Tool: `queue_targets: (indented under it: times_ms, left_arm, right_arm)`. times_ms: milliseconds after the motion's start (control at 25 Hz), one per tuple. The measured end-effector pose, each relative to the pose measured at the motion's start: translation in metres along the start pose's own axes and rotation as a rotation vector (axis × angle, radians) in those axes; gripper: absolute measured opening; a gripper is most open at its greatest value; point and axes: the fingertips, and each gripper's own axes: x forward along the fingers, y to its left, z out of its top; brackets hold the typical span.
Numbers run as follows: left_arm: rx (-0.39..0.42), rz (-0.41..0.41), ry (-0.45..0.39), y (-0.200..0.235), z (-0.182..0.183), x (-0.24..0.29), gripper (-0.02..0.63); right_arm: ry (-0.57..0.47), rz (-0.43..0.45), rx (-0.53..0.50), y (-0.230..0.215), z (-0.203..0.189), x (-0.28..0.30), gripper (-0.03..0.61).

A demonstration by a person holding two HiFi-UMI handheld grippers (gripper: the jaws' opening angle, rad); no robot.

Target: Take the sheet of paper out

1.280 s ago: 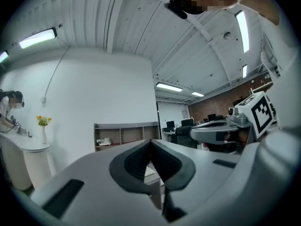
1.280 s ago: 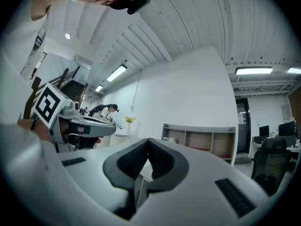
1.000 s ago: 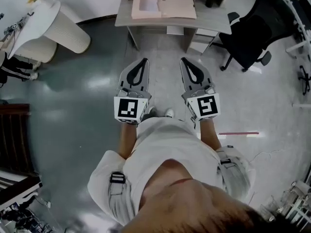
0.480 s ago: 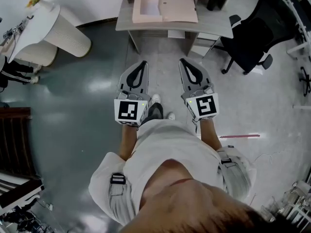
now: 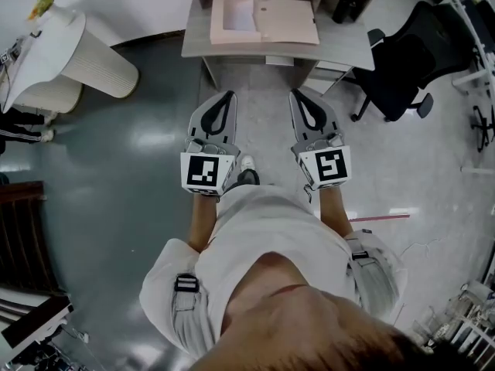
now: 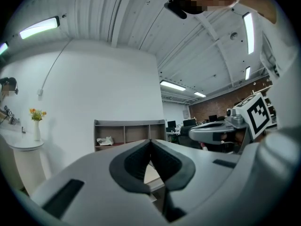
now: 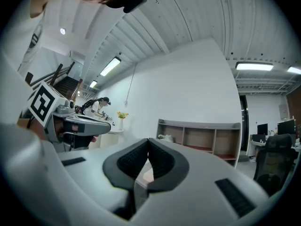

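The counter sits at 12 o'clock, well apart from the left gripper and right gripper. Its open pink folder holds what looks like the paper sheet in its 9 o'clock half. Both grippers' jaws are pressed together, empty. Arriving closed, they could crumple the sheet or shove the folder.

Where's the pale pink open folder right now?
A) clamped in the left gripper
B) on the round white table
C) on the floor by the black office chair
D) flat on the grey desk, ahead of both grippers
D: the pale pink open folder lies flat on the grey desk, well ahead of the left gripper and the right gripper, both shut with nothing in them.
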Motion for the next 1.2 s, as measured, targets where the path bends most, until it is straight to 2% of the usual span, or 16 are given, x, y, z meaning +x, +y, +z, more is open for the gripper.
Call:
queue_targets:
  times_ms: [520, 840, 1200]
  left_arm:
    - [-0.016, -0.069, -0.006, 0.084, -0.015, 0.058, 0.015]
    - [-0.028, -0.114, 0.009, 0.105, -0.028, 0.092, 0.015]
    - [-0.018, -0.105, 0.024, 0.124, -0.037, 0.131, 0.015]
  right_arm:
    - [0.036, -0.058, 0.011, 0.001, -0.012, 0.097, 0.020]
    - [0.061, -0.092, 0.009, -0.010, -0.018, 0.128, 0.020]
    - [0.077, -0.079, 0.005, -0.036, -0.032, 0.165, 0.020]
